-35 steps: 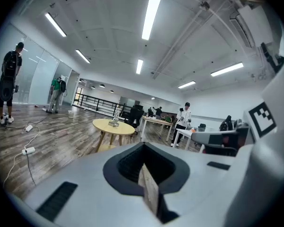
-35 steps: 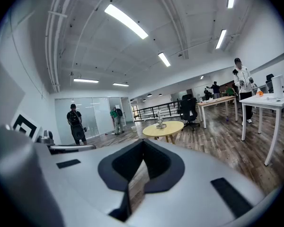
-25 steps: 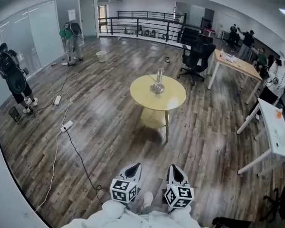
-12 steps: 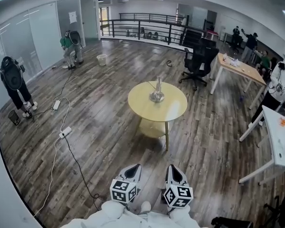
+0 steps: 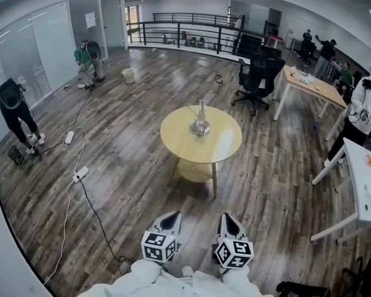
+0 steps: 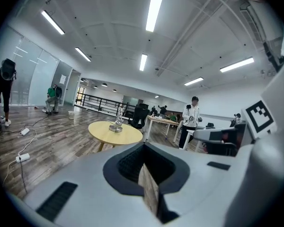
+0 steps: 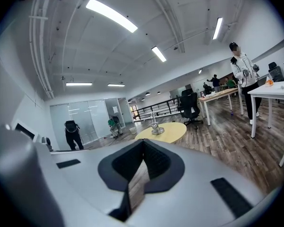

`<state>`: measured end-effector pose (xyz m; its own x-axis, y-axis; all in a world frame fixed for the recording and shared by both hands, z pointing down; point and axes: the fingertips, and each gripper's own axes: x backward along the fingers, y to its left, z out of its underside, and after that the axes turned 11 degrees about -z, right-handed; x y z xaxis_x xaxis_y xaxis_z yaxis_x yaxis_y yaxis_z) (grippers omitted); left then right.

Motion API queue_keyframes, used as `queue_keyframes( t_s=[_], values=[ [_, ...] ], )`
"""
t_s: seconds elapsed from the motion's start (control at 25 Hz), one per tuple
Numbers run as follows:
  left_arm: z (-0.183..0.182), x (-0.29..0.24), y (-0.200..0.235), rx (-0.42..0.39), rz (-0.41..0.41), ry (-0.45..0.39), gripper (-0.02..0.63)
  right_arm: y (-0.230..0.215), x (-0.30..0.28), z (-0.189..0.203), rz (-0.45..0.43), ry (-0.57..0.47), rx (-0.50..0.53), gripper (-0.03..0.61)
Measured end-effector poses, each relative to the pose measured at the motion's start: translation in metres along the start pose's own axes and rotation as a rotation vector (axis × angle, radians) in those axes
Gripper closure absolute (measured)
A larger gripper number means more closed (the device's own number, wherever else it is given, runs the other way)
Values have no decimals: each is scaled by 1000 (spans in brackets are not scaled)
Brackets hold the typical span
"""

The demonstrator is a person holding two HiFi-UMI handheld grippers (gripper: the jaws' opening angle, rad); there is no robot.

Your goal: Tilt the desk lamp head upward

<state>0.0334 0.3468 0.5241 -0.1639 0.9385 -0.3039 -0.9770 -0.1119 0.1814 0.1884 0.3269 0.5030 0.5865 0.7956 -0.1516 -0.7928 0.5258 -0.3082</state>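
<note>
Clenched shut on nothing, the left gripper (image 5: pixel 173 219) and the right gripper (image 5: pixel 228 220) sit side by side at the near edge, their jaws pressed together. Well apart from them, farther off, the desk lamp (image 5: pixel 200 121) stands on the round yellow table (image 5: pixel 221 148), toward its far side.

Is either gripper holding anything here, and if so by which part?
Nothing is held. The left gripper and the right gripper are both shut on nothing, well short of the desk lamp on the round table.
</note>
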Motion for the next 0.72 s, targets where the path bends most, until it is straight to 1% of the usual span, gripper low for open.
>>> queue_keyframes(
  t_s=[0.28, 0.52, 0.72],
  values=[
    [-10, -34, 12, 7, -14, 11, 615, -13, -31, 1, -13, 36, -8, 566],
    [-20, -72, 16, -1, -2, 14, 615, -35, -63, -5, 3, 45, -8, 566],
    [-34, -104, 25, -10, 17, 13, 615, -42, -98, -16, 6, 35, -3, 566]
  ],
)
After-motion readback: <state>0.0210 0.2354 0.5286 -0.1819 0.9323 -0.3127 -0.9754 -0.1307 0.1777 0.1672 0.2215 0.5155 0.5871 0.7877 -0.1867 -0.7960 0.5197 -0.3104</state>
